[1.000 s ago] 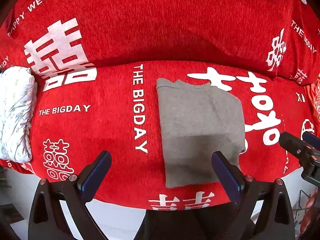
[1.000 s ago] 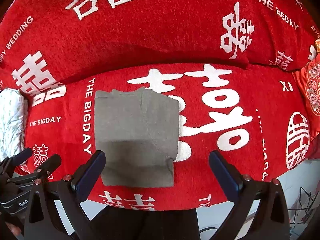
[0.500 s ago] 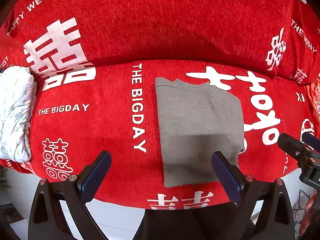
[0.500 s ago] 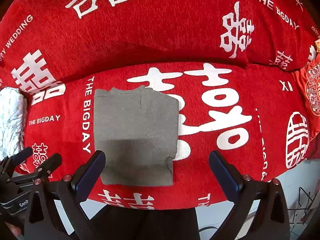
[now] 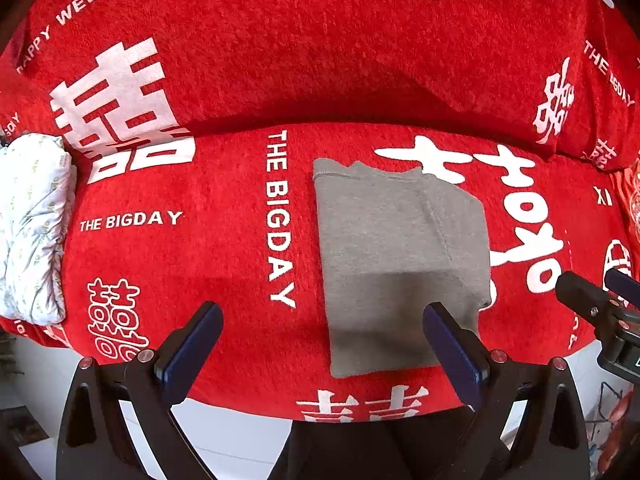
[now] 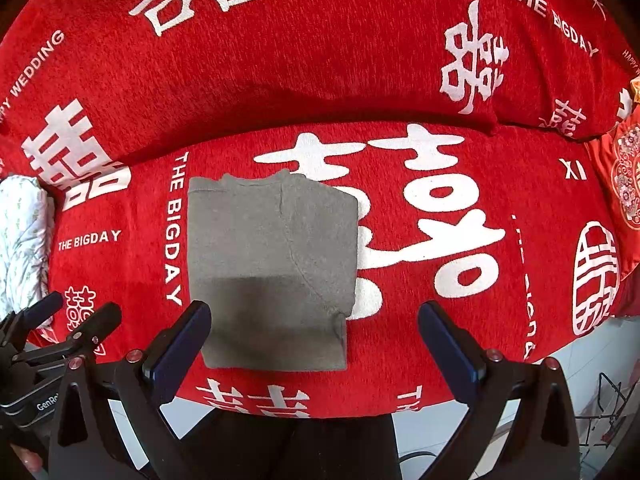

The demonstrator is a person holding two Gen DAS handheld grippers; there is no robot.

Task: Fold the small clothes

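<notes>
Right now we see a grey garment folded into a flat, roughly square packet, its soft knit showing a curved seam and a ribbed hem along the far edge. It lies on the seat of a sofa covered by a fuzzy red blanket printed with white characters and lettering. Our left claw hangs spread wide above the seat's front edge, holding nothing, its right finger over the packet's near corner. Our right claw is equally wide and empty. A white quilted cushion sits at the far left.
</notes>
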